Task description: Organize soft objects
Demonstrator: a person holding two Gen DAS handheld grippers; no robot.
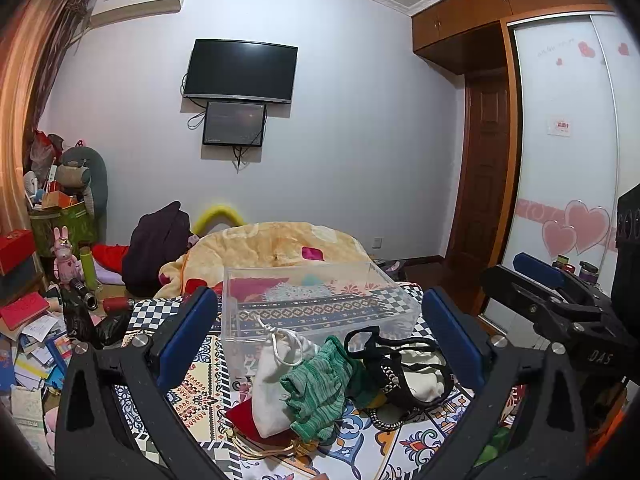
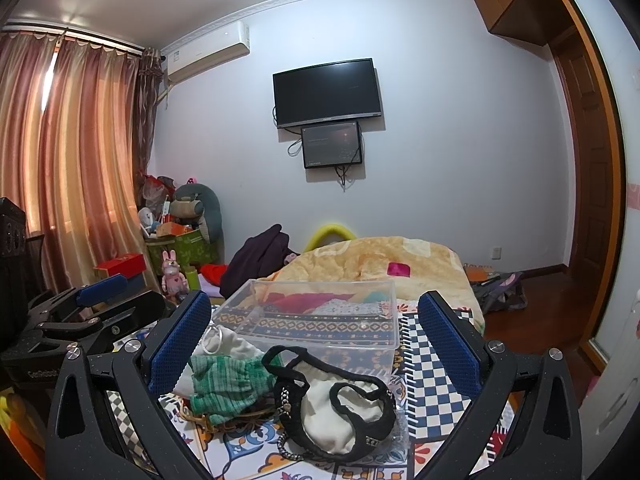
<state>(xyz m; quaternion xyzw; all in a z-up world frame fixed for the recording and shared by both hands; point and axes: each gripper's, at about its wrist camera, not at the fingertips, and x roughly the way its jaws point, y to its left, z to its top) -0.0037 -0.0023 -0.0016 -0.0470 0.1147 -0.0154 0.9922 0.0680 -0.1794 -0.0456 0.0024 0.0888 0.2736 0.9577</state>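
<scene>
A pile of soft items lies on the patterned bedspread in front of a clear plastic box (image 1: 316, 304) (image 2: 316, 320). The pile holds a white drawstring pouch (image 1: 276, 380) (image 2: 228, 344), a green knitted cloth (image 1: 320, 388) (image 2: 228, 380), a white bag with black trim and chain (image 1: 400, 368) (image 2: 336, 404) and a red pouch (image 1: 244, 420). My left gripper (image 1: 320, 336) is open and empty, held above the pile. My right gripper (image 2: 316, 344) is open and empty, above the black-trimmed bag. The right gripper also shows at the right edge of the left wrist view (image 1: 552, 296).
A yellow blanket (image 1: 272, 248) (image 2: 384, 264) is heaped behind the box. Dark clothes (image 1: 156, 248), a pink bunny figure (image 1: 66, 256), boxes and scattered papers (image 1: 32, 344) crowd the left side. A wardrobe (image 1: 568, 140) and door stand at right.
</scene>
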